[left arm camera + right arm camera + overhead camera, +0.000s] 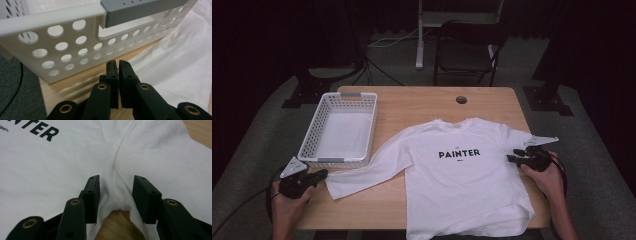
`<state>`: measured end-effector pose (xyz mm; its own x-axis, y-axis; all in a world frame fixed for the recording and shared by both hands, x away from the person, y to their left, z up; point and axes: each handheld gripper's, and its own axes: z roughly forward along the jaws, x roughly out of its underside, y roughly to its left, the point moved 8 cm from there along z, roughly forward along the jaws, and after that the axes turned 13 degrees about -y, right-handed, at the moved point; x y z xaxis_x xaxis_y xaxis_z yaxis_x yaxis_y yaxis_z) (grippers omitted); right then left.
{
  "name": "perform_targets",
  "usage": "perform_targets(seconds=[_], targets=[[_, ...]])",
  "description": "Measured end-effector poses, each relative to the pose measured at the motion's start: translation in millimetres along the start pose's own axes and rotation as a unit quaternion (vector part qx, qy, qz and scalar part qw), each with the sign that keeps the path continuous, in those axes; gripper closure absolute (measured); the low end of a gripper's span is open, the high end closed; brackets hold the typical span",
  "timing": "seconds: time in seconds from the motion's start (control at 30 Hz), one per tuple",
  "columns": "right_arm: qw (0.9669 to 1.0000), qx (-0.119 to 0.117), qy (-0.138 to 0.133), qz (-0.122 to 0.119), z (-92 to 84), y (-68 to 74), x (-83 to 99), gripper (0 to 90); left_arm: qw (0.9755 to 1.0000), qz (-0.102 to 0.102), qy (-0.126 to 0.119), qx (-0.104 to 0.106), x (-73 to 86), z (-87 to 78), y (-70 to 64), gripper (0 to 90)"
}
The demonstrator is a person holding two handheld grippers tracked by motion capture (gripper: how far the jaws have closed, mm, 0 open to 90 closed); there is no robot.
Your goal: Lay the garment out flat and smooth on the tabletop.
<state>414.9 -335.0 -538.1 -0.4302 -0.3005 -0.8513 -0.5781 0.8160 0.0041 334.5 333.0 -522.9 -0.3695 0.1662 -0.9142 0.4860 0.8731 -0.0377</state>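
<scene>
A white perforated basket (339, 129) sits at centre left of the high view, nothing inside it. It rests on a wooden table (492, 102) over grey carpet, a dark chair (464, 50) behind. A white T-shirt (462, 175) lies spread at lower centre. The left gripper (323, 173), clenched on nothing, sits just beside the sleeve end; the right gripper (511, 155), released, straddles the armpit at centre right.

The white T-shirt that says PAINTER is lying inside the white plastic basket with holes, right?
No. The white T-shirt printed PAINTER lies spread flat on the wooden table, beside the white plastic basket with holes, which holds nothing. The high view shows this.
</scene>
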Motion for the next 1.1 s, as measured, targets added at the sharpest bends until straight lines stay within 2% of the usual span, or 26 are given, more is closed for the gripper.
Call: perform_targets(seconds=[0.2,0.33,0.4,0.47,0.5,0.53,0.67,0.7,0.77,0.9,1.1], targets=[[1.0,0.001,-0.002,0.001,-0.1,-0.6,0.3,56.8,1.0,0.003,0.006,-0.006,2.1,-1.1,2.3,87.8],[1.0,0.002,-0.003,0.0,-0.3,-0.9,0.5,56.8,0.9999,0.0,-0.002,-0.01,1.2,-4.9,3.6,86.0],[1.0,0.002,-0.003,0.0,-0.4,-1.0,0.4,56.7,0.9998,-0.004,-0.007,-0.019,1.4,-9.0,6.0,85.0],[1.0,0.002,-0.001,0.001,-0.3,-0.9,0.2,56.4,0.9995,0.002,-0.005,-0.032,2.7,-13.6,8.3,83.5],[1.0,0.003,0.001,0.0,-0.3,-1.0,0.1,56.0,0.9995,0.002,-0.005,-0.032,2.7,-13.6,8.3,82.7],[1.0,0.006,0.006,-0.005,-0.2,-1.0,-0.6,55.1,0.9992,0.002,-0.012,-0.037,1.8,-20.3,8.4,80.8],[0.9999,0.013,0.004,-0.009,-1.6,-1.3,-3.2,54.6,0.9991,-0.004,-0.028,-0.032,-2.4,-25.6,6.0,77.6],[0.9999,0.013,-0.01,-0.003,-5.3,-2.1,-6.9,54.0,0.999,-0.002,-0.033,-0.029,-5.1,-27.6,3.3,77.2],[0.9996,0.018,-0.02,-0.001,-9.9,-3.8,-10.3,53.6,0.999,-0.001,-0.036,-0.028,-6.4,-27.9,1.5,75.2],[0.9992,0.03,-0.025,-0.002,-19.5,-7.6,-13.6,53.0,0.999,0.006,-0.039,-0.021,-10.9,-25.7,-7.9,72.3],[0.9987,0.041,-0.031,0.0,-30.0,-13.1,-11.6,52.5,0.9989,0.005,-0.046,-0.008,-12.5,-19.0,-17.7,71.0]])
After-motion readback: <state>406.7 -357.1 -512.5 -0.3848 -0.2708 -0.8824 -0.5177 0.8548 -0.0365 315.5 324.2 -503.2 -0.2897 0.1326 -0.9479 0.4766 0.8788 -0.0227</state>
